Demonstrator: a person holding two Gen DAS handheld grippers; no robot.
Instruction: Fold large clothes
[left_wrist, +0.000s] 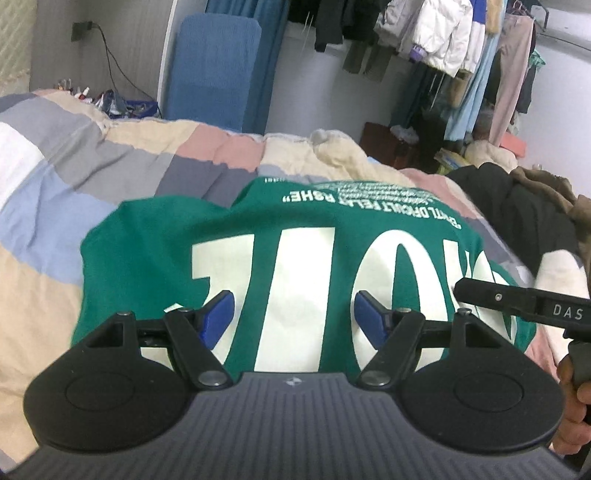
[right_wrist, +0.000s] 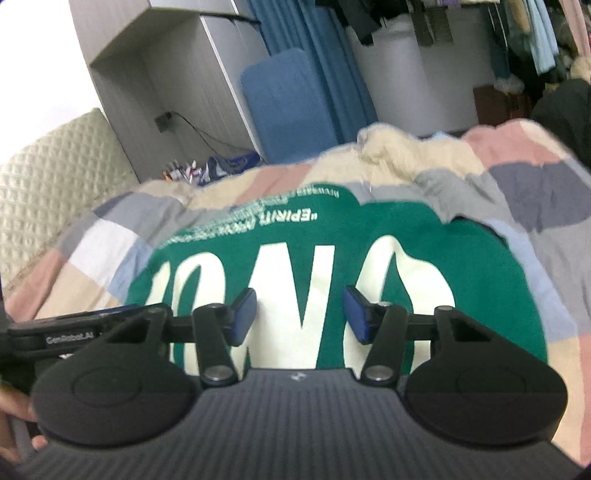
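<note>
Hovering above one green shirt (left_wrist: 155, 258) with large white lettering, two grippers hold nothing. The left gripper (left_wrist: 294, 317) has its jaws spread wide and empty; the right gripper (right_wrist: 300, 315) has its jaws apart too, somewhat narrower, also empty. One shirt lies flat on one patchwork quilt (left_wrist: 110, 155), whose bare patches surround the shirt's far and side edges. Beyond the quilt stands one blue padded board (left_wrist: 216, 70). Right of the shirt lies one dark clothes heap (left_wrist: 517, 206).

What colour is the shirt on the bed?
The shirt is green with large white letters; the left wrist view shows it best.
</note>
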